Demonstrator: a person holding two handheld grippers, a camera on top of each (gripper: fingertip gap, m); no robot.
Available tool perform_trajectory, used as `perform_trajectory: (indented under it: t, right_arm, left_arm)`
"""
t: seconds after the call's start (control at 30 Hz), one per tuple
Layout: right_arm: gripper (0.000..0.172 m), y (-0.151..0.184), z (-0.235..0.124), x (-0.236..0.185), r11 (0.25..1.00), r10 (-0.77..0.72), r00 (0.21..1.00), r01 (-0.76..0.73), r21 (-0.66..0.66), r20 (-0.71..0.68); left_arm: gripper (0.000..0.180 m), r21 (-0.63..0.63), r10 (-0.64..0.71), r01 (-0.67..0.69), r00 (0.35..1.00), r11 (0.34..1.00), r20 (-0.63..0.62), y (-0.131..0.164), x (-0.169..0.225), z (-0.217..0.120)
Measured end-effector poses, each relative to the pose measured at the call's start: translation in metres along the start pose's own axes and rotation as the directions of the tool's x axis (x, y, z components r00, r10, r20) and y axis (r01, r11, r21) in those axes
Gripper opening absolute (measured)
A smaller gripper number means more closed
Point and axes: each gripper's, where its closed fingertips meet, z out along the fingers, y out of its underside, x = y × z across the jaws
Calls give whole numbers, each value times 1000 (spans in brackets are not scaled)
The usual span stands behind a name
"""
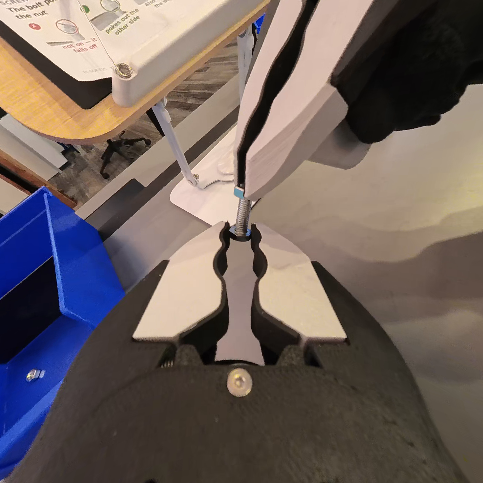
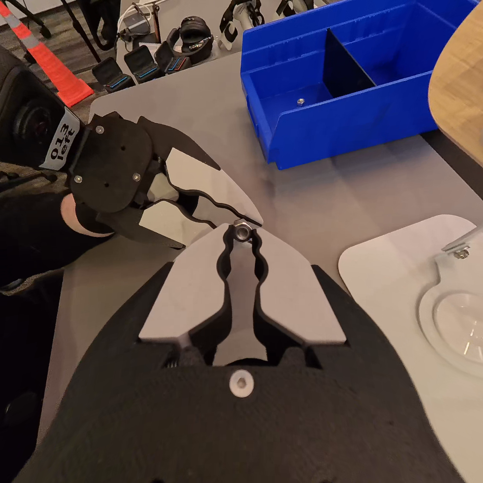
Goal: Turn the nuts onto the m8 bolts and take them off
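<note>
A silver bolt (image 1: 242, 212) stands upright above the grey table (image 1: 379, 235). My left gripper (image 1: 240, 230) is shut on a hex nut (image 1: 240, 233) that sits on the bolt's lower threads. My right gripper (image 1: 241, 188) comes down from the upper right, shut on the bolt's head (image 1: 239, 192). In the right wrist view my right gripper (image 2: 241, 234) grips the bolt head (image 2: 242, 232), seen end-on. My left gripper (image 2: 248, 222) reaches in from the left with the nut (image 2: 239, 223) between its tips.
A blue divided bin (image 2: 339, 125) stands beyond the grippers, with one loose nut (image 2: 300, 101) inside; it also shows in the left wrist view (image 1: 78, 248). A white stand base (image 2: 386, 274) lies to the right. A wooden tabletop (image 1: 52, 115) and an instruction board (image 1: 146, 60) overhang. The tips of both grippers are at nearly the same place.
</note>
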Motion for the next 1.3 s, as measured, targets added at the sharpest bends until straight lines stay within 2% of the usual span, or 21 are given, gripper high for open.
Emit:
perform_trajectory:
  t: [0.8,0.97,1.17,1.3]
  right_arm:
    - [18,-2,1,-1,999,-38,999,38,0,1]
    - [14,-3,0,0,999,-48,999,48,-1,-10]
    - [14,-2,0,0,994,-104,993,102,-31,-49]
    - [14,-1,0,0,978,-195,976,186,-95,-96]
  left_arm:
    - [15,24,-32,32,999,999,-34,-3,2,1]
    - [15,31,-36,38,999,999,-39,-4,2,1]
    - [15,30,-37,38,998,999,-42,-5,2,1]
    - [15,24,-23,24,999,999,-35,-4,3,1]
